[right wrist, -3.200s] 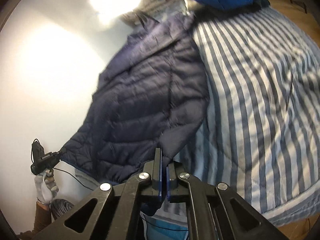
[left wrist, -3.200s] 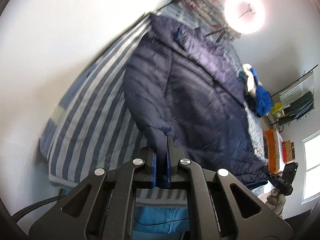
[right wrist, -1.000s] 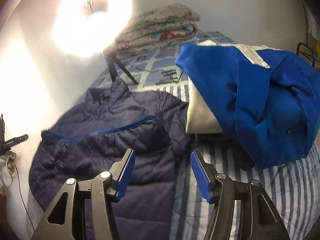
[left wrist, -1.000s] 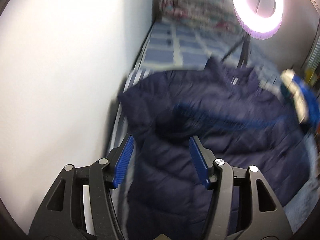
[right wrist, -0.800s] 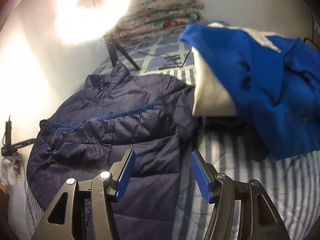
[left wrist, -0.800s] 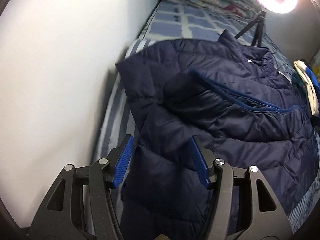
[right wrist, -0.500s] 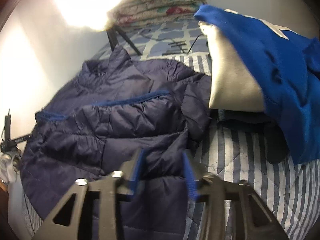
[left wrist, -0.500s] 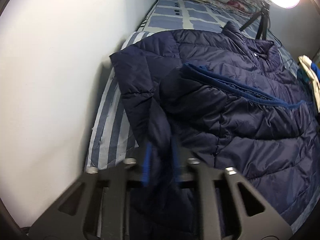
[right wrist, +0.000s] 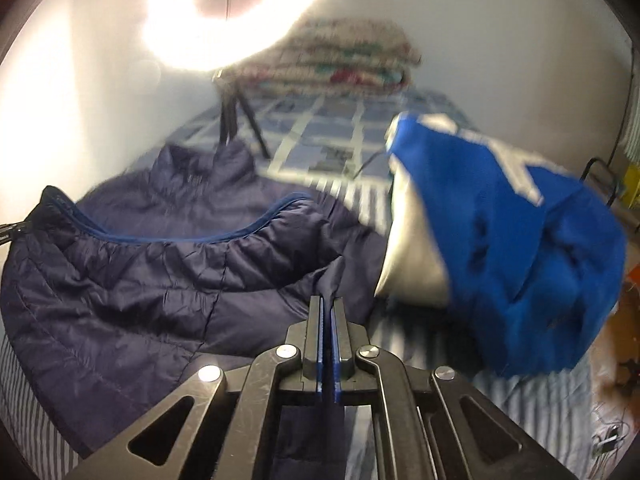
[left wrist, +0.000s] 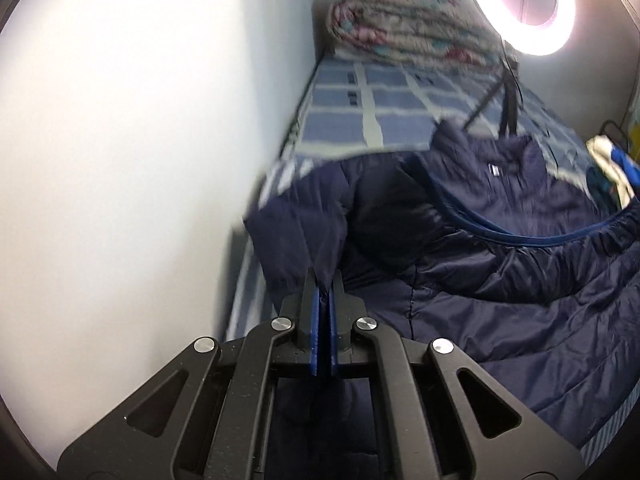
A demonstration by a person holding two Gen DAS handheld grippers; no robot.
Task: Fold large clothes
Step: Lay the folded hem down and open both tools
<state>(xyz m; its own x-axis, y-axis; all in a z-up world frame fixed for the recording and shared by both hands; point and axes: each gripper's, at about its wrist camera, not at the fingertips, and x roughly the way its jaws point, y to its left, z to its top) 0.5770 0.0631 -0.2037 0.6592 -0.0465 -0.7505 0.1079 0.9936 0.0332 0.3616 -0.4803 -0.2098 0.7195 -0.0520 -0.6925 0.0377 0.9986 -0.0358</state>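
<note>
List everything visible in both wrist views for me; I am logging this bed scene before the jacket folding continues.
puffer jacket: one, navy with blue trim, spread on the bed, partly folded over itself
striped bedcover: one, blue and white, under the jacket
checked sheet: one, blue and white, at the far end of the bed
folded quilt: one, floral, stacked at the bed's far end
blue garment: one, bright blue with pale panels, heaped to the jacket's right
ring light: one, lit, on a black tripod beyond the jacket's collar
wall: white, along the bed's left side
left gripper: black, blue pads, shut on the jacket's left edge
right gripper: black, blue pads, shut on the jacket's right edge
</note>
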